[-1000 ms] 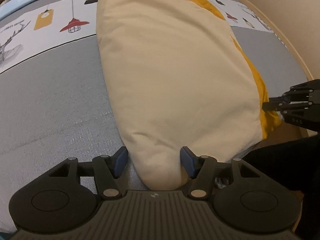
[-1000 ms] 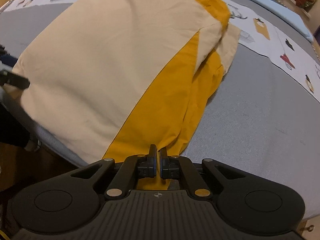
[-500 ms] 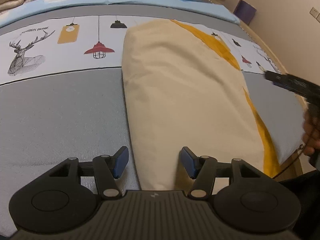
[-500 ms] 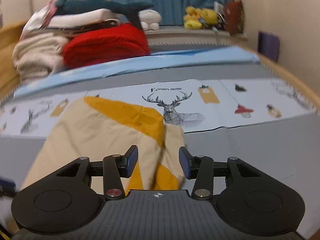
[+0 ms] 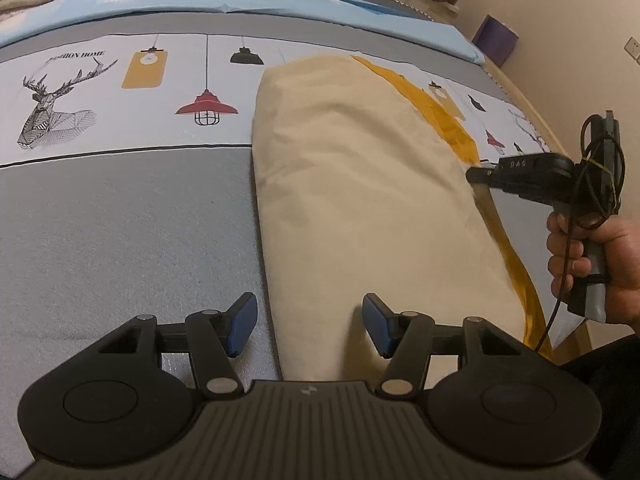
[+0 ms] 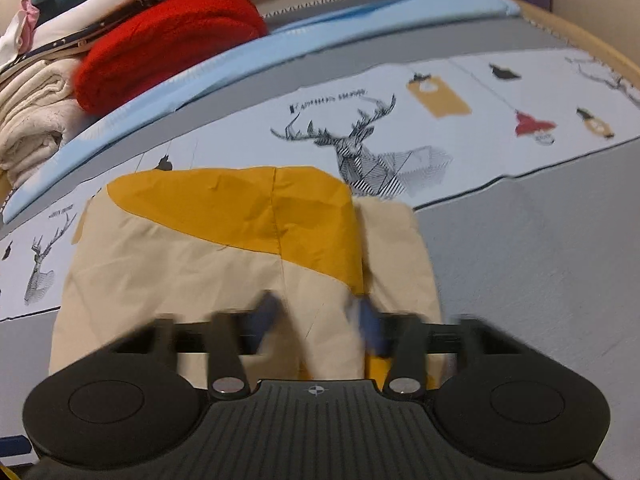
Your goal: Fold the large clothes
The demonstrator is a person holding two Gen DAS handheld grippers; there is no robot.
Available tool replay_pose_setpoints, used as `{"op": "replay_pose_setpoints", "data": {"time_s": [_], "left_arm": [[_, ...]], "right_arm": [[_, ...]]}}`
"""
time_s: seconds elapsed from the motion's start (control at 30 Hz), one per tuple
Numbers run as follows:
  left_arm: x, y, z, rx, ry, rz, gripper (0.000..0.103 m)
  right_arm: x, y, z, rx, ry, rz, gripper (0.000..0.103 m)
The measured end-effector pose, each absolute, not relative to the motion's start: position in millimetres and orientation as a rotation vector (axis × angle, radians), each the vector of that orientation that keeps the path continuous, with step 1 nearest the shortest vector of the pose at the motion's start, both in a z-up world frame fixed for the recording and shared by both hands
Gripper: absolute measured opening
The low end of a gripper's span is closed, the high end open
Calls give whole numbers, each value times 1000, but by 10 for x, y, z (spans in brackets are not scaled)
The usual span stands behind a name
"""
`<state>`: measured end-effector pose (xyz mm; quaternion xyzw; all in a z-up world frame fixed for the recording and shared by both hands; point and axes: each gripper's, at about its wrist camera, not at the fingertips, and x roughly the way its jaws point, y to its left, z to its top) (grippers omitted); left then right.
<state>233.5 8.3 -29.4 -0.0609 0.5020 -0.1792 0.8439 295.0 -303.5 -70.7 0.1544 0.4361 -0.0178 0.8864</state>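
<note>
A large cream and mustard-yellow garment (image 5: 360, 200) lies folded lengthwise on the bed, also seen from its side in the right wrist view (image 6: 200, 264). My left gripper (image 5: 308, 328) hangs open over the garment's near left edge. One pad is over the grey sheet and the other over cream cloth, and neither presses. My right gripper (image 6: 316, 320) is blurred; its jaws are closing, still apart, with a ridge of cream cloth between them. In the left wrist view its tip (image 5: 474, 174) sits at the garment's right edge, held by a hand (image 5: 592, 264).
The bed sheet (image 5: 120, 240) is grey with a white band of deer and lamp prints. A red blanket (image 6: 160, 40) and cream blankets (image 6: 32, 120) are stacked at the bed's far side. A wooden bed rim (image 5: 536, 112) runs along the right.
My right gripper let go of the yellow hem, opened, and swung up the garment's right side; its fingers now blur around cream cloth. My left gripper drew up and back from the garment's near end.
</note>
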Motion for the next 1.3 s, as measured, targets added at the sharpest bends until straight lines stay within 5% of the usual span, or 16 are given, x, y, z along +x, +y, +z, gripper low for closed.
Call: {"op": "replay_pose_setpoints", "data": {"time_s": [0.43, 0.57, 0.87, 1.3], "left_arm": [[2275, 37, -459, -125, 1138, -385, 66], [2287, 93, -461, -158, 1159, -376, 67], [2545, 175, -364, -330, 1135, -350, 68], [3345, 208, -899, -612, 1255, -305, 87]], "right_arm": [[2924, -3122, -797, 255, 940, -160, 5], [2855, -3183, -771, 256, 933, -196, 38], [2582, -3456, -841, 409, 1045, 6, 66], [2463, -3519, -1028, 404, 1157, 67, 71]]}}
